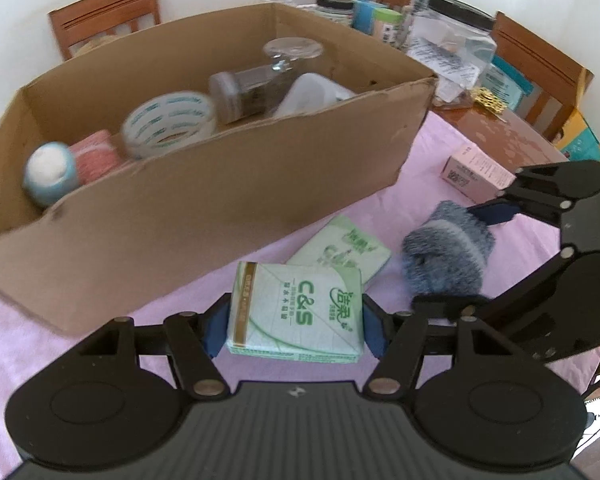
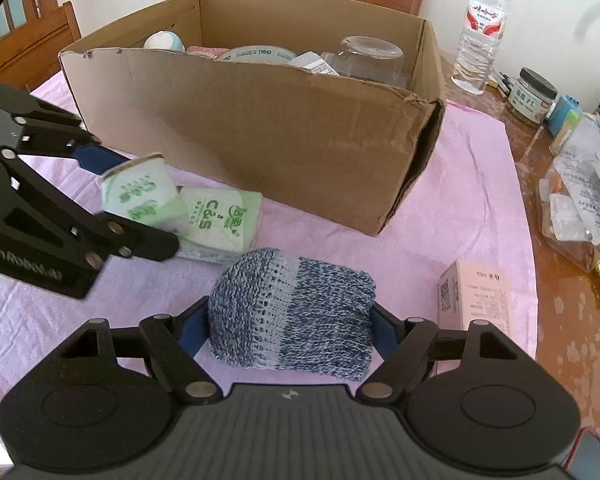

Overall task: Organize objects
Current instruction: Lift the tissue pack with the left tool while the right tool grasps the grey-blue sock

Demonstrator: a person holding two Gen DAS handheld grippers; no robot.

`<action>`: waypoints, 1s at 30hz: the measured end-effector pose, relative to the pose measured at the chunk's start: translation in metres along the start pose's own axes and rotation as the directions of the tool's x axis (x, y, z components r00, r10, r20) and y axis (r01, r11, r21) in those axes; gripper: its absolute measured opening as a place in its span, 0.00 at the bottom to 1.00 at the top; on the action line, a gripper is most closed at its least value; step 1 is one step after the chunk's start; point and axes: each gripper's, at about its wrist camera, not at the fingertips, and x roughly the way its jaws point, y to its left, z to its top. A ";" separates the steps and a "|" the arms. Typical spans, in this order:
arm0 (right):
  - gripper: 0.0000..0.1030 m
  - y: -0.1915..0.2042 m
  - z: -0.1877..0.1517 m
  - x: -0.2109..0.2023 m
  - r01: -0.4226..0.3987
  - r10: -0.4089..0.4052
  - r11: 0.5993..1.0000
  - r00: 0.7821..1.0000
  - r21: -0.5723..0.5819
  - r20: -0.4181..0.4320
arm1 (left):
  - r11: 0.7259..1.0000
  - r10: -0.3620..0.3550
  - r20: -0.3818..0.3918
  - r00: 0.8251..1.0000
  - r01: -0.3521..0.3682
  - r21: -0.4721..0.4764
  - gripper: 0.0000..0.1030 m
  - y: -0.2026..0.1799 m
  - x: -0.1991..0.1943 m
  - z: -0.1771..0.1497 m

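The cardboard box [image 1: 204, 200] stands on a pink cloth [image 2: 472, 184] over the worktop, just behind both grippers. Inside it lie a tape roll [image 1: 168, 122] printed "deli", a pink roll [image 1: 94, 156], a blue-and-white ball [image 1: 50, 172], a brown jar [image 1: 248, 94] and a clear glass jar [image 2: 370, 60].

The left gripper [image 1: 296, 320] has its jaws pinching a green tissue pack [image 1: 296, 312] marked "C&S" (it is tilted, apparently raised off the cloth), while a second tissue pack [image 1: 342, 250] lies flat just beyond.

The right gripper [image 2: 290, 332] has its jaws around a blue knitted sock bundle [image 2: 292, 312], blue pads against both sides. A pink carton [image 2: 476, 294] sits beside it. A water bottle [image 2: 480, 28] and jars crowd the far edge.
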 end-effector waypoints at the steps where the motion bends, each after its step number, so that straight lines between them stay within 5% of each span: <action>1: 0.80 0.000 -0.001 -0.002 -0.002 0.002 1.000 1.000 0.005 -0.001 | 1.000 0.010 -0.007 1.000 -0.010 -0.014 0.62 0.002 -0.002 -0.003; 10: 0.81 0.004 -0.012 -0.007 0.013 -0.012 0.999 1.000 0.051 -0.020 | 0.988 0.071 -0.040 0.997 -0.076 -0.136 0.64 0.022 -0.003 -0.033; 14: 0.88 0.007 -0.013 -0.006 0.032 -0.030 0.998 0.999 0.061 -0.032 | 0.986 0.085 -0.043 0.995 -0.091 -0.141 0.83 0.022 -0.001 -0.033; 21: 1.00 0.004 -0.020 -0.002 0.044 -0.040 0.994 0.998 0.099 -0.038 | 0.983 0.132 -0.071 0.989 -0.140 -0.121 0.99 0.014 0.005 -0.039; 30: 1.00 0.002 -0.021 -0.002 0.050 -0.048 0.994 0.998 0.102 -0.028 | 0.976 0.143 -0.079 0.987 -0.153 -0.154 1.00 0.013 0.006 -0.038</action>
